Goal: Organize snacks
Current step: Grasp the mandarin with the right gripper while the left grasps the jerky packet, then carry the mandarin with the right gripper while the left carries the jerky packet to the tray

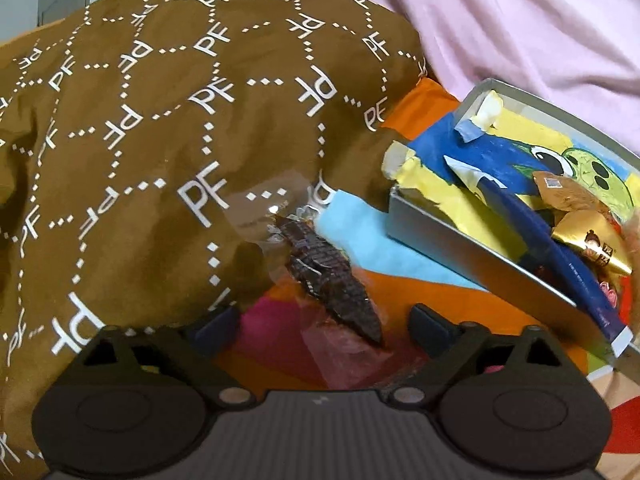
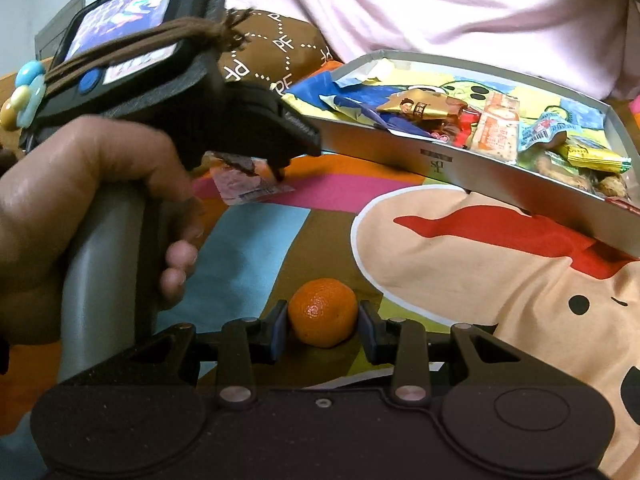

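Note:
A dark waffle cone snack in a clear and pink wrapper lies on the colourful bedspread between the spread fingers of my left gripper, which is open around it. In the right wrist view the same wrapper shows under the left gripper's fingertips. My right gripper is shut on a small orange mandarin that rests on the bedspread. A grey box with several wrapped snacks inside stands at the right; it also shows in the left wrist view.
A brown pillow with white PF letters fills the left and back. A person in a pale pink shirt sits behind the box. A cartoon dog print covers the bedspread at right.

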Demonstrator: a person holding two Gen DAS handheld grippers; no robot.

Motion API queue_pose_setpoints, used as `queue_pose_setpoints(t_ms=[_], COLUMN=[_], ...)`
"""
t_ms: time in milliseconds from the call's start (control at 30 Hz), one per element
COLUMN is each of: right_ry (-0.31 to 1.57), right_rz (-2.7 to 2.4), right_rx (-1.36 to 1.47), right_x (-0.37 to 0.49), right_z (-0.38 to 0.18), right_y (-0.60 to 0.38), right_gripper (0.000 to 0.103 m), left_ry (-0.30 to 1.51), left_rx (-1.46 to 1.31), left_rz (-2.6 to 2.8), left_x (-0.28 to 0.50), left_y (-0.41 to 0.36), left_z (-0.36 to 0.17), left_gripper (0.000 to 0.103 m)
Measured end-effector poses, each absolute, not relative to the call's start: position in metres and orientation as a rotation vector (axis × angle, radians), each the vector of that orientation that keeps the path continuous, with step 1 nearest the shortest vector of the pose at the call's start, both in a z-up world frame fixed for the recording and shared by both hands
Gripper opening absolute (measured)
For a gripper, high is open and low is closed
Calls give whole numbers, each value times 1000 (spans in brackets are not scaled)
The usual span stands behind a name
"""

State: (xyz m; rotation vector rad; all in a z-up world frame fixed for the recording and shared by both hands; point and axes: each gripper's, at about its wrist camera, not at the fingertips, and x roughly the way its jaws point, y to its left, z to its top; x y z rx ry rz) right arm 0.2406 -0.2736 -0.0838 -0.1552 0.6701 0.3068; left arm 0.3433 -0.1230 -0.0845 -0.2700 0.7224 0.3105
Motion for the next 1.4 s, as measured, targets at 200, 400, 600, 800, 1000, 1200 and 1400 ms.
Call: queue_pose_setpoints(t_ms=[200,400,600,800,1000,1200,1400], right_ry=[664,660,642,614,606,619,621], right_rz=[311,318,351,369,350,342,354], right_rx=[-163,-177,-215,-276,-315,-318,-323], right_x=[241,241,235,228,225,228,227], right_z=[-84,-85,-86,-87,-86,-89,-91], right_y=[-273,-272,-264,-256,-256,-257,-254], right_gripper=[39,39,39,39,39,39,39], left_ry=[701,689,688,716,718,734,745], left_rx=[-269,-313,-318,-240,-165,-221,-276], left_rz=[278,226,157,43,-22,-38,-11], left_x=[327,303,284,256,242,254,266], left_y=[-111,-89,-80,-89,-97,-88,-85], left_z=[-84,-82,-85,-90,-93,-91,-91], left_gripper=[68,42,41,41,41,44,40])
